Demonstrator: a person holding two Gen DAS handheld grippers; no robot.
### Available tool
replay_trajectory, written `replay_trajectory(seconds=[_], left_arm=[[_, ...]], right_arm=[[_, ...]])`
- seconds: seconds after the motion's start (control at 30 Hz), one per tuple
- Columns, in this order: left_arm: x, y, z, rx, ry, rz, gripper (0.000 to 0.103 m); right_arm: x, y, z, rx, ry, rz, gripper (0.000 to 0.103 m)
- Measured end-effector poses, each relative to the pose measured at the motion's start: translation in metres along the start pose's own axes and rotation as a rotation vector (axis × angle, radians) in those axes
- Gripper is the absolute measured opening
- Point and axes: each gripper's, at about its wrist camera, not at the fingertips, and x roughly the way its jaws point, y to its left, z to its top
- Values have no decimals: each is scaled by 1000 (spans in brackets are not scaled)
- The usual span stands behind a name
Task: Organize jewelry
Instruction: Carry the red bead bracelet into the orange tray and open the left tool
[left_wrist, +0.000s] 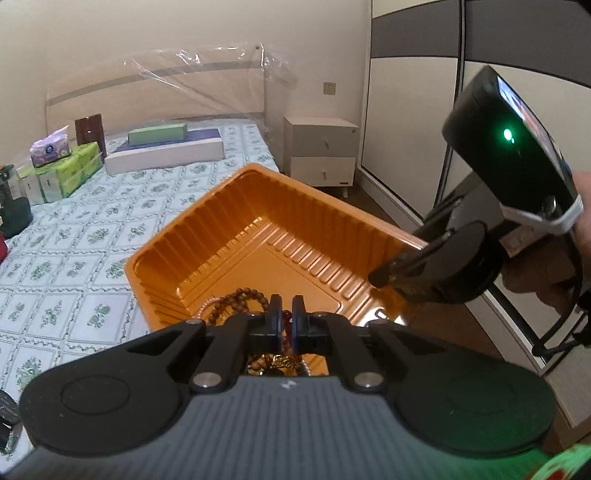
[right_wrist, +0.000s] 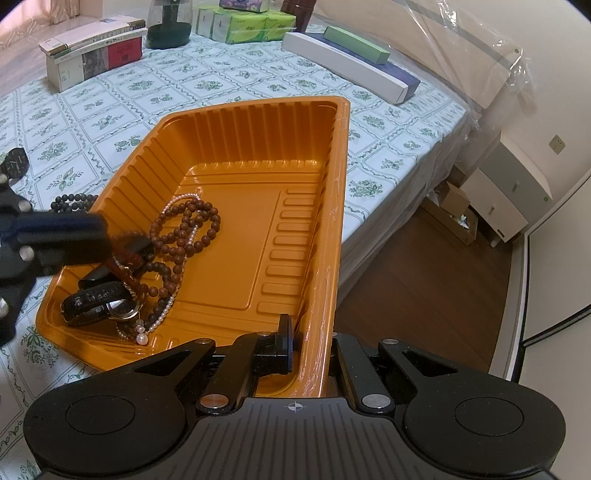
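Right gripper (right_wrist: 295, 341) jaws clamped on orange tray (right_wrist: 229, 236) wall; left gripper (left_wrist: 287, 320) jaws pinching a bead bracelet (right_wrist: 127, 258) over it. Tray on patterned bed (right_wrist: 110, 110), boxes (right_wrist: 92, 51), nightstand (left_wrist: 321, 151) beyond.

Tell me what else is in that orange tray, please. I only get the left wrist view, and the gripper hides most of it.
Observer: A wristwatch with a black strap lies in the near left corner of the orange tray.
Operator: Any other jewelry in there?
Observer: A white pearl strand is tangled among the brown beads.
Operator: Is anything left outside?
Observer: A black bead bracelet lies on the bed sheet, just beside the tray's left wall.
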Motion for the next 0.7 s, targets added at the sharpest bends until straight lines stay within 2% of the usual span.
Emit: replay_trajectory(seconds=[0.13, 0.17, 0.2, 0.23, 0.47, 0.7], left_arm=[[4, -1, -1, 2, 15, 5, 7], [4, 0, -2, 1, 17, 7, 10], [4, 1, -1, 1, 18, 9, 20], [2, 2, -2, 0, 13, 12, 23], [-14, 22, -10, -35, 10, 92, 23], [-39, 70, -36, -114, 31, 258, 23]], right_arm=[[0, 0, 0, 0, -1, 0, 4], [0, 0, 0, 0, 0, 0, 4], [0, 1, 0, 0, 0, 0, 4], [0, 0, 0, 1, 0, 0, 4], [0, 0, 0, 1, 0, 1, 4], [0, 1, 0, 1, -1, 0, 4]])
